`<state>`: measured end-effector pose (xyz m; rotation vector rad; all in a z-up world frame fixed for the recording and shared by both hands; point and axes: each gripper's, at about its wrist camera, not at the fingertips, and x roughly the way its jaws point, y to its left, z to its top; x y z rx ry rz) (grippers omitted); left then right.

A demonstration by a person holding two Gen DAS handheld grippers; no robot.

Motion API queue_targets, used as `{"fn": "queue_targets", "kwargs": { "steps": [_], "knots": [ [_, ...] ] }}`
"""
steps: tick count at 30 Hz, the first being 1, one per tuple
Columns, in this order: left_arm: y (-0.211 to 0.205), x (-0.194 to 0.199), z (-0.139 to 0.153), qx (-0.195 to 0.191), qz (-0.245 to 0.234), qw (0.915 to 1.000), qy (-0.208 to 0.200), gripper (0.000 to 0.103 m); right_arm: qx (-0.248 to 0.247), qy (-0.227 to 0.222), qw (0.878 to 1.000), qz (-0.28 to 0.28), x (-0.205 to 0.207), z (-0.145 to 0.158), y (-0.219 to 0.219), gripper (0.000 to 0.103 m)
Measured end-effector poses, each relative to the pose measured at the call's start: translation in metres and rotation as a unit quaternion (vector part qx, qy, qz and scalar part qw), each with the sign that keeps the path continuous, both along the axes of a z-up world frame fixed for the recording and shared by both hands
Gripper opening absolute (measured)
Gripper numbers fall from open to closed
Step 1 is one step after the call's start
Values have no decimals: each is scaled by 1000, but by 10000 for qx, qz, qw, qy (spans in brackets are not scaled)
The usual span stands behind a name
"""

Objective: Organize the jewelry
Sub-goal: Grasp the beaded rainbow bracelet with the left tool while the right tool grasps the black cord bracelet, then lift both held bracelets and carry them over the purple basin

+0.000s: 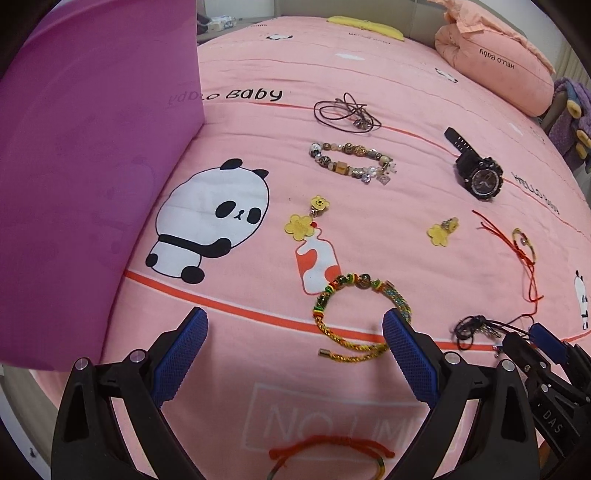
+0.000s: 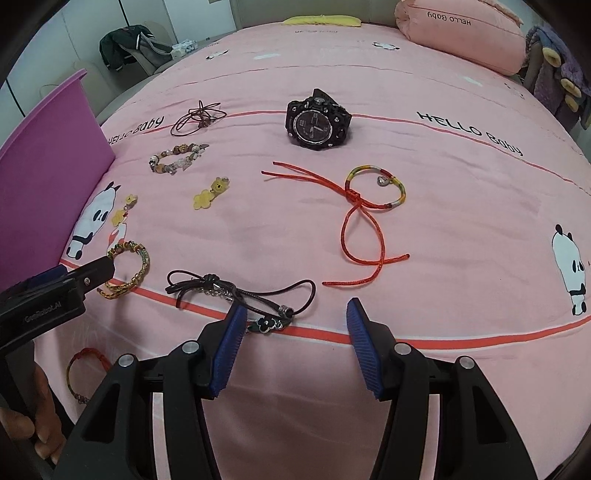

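Jewelry lies spread on a pink bed sheet [image 1: 258, 74]. My left gripper [image 1: 295, 325] is open, low over the sheet; its right finger touches a gold and green braided bracelet [image 1: 332, 317], which also shows in the right wrist view [image 2: 138, 266]. My right gripper [image 2: 295, 314] is open just behind a black cord bracelet with a flower charm [image 2: 240, 291]. Further off lie a black watch [image 2: 316, 120], a red cord bracelet [image 2: 369, 206], a beaded bracelet [image 1: 347, 162], a dark cord necklace [image 1: 343, 112] and two yellow bear charms [image 1: 306, 218] [image 1: 443, 230].
A purple box [image 1: 92, 166] stands open at the left, its wall upright on the sheet. A red string bracelet [image 1: 332, 448] lies under my left gripper. A pink rolled duvet [image 2: 461, 29] and a purple plush toy [image 1: 569, 110] sit at the far right.
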<state>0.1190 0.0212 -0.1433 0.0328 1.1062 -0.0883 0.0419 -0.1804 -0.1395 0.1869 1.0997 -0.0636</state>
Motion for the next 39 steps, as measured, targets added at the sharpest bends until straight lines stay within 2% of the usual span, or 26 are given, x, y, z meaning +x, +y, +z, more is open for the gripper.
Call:
{"fn": "queue_targets", "kwargs": {
  "steps": [5,10,13,16,19,21,23,24,25,31,39],
  "knots": [
    [-4,6,-14,-13,-22,10000,93,94,-176,-13,9998,92,8,-4,6,54],
    [-9,5,-24,131,-123,9998,-72,94,-307,-13,9994,158,12,-9,10,54],
    [-10,5,-25,91,-158,9997,-140,89,-453,-17,9987,235,13,-11,15,54],
    [-16,2,-23,75,-257,9995,-166,75,-545,-40,9981,294,14,-11,18,51],
    [-23,-3,-19,-10,-373,9991,-181,48,-560,-55,9978,341,14,-11,20,45],
    [-29,-5,-18,6,-455,9988,-176,17,-640,-51,9972,389,15,-10,23,35],
    [-33,-5,-18,-12,-523,9986,-101,7,-714,-37,9965,438,16,-9,25,15],
    [-33,-6,-17,-26,-521,9986,-75,6,-677,-25,9966,463,16,-8,25,8],
    [-31,-6,-15,-89,-512,9986,-33,6,-628,-20,9969,469,16,-7,24,6],
    [-23,-15,-2,-403,-465,9980,137,6,-227,-156,9985,462,7,5,21,6],
    [-17,-39,28,-538,-581,9969,-3,6,-37,-396,9980,498,-14,34,22,6]
  ]
}}
